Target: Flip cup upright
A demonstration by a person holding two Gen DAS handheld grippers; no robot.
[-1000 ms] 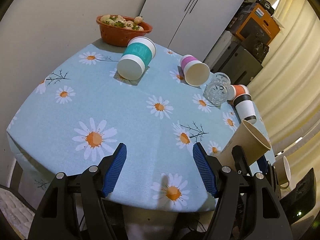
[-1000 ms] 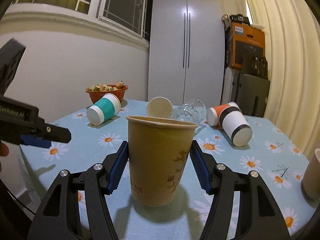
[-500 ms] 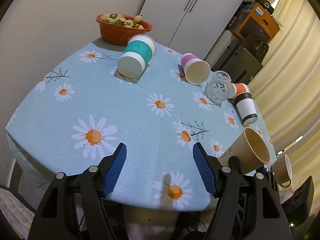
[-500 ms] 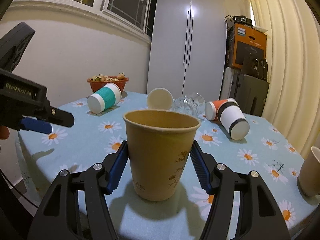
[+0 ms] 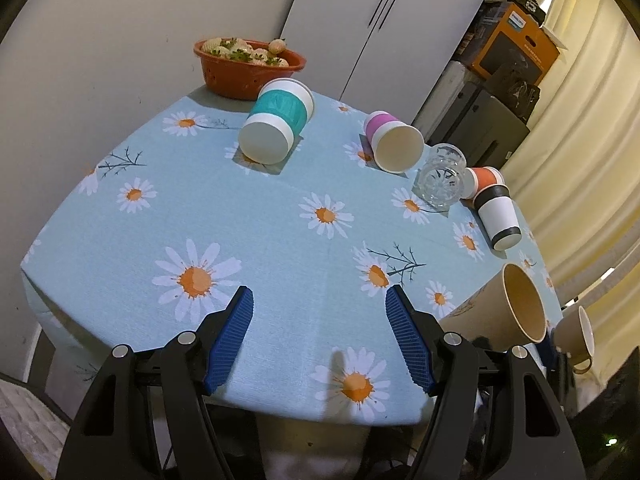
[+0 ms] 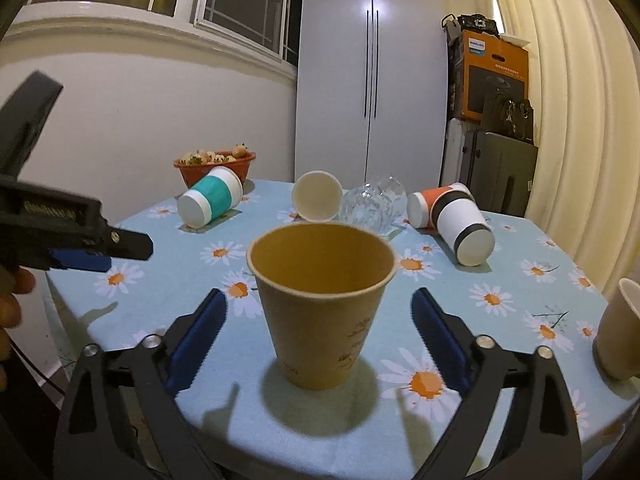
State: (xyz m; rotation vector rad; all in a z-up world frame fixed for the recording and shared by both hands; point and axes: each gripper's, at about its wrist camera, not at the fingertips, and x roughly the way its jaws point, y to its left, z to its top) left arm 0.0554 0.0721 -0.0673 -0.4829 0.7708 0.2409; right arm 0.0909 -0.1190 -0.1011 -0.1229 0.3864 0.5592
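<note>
The brown cup (image 6: 323,304) stands upright on the table (image 6: 520,312) between my right jaws, its round mouth open to the ceiling. It is smooth kraft paper, tapering to a narrow base, with a faint printed sprig low on one side. My right gripper (image 6: 318,334) is spread wide, blue ribbed pads clear of the cup on both sides. Half a second ago those pads were pressed against its wall; now they have let go.

My left gripper (image 5: 320,338) hangs over the near table edge with its jaws apart and nothing between them, much as it was before.

The table wears a pale blue woven cloth printed with daisies. Further back lie several cups on their sides: a teal cup (image 6: 210,202) with white bands, a pink cup (image 5: 394,146) showing its cream inside, a cut-glass tumbler (image 6: 374,204), an orange cup (image 6: 426,208) and a white cup (image 6: 464,230) with black bands. A beige mug (image 6: 620,330) stands at the right edge. An orange bowl (image 6: 216,166) of fruit sits by the wall. None of them crowds the brown cup.
</note>
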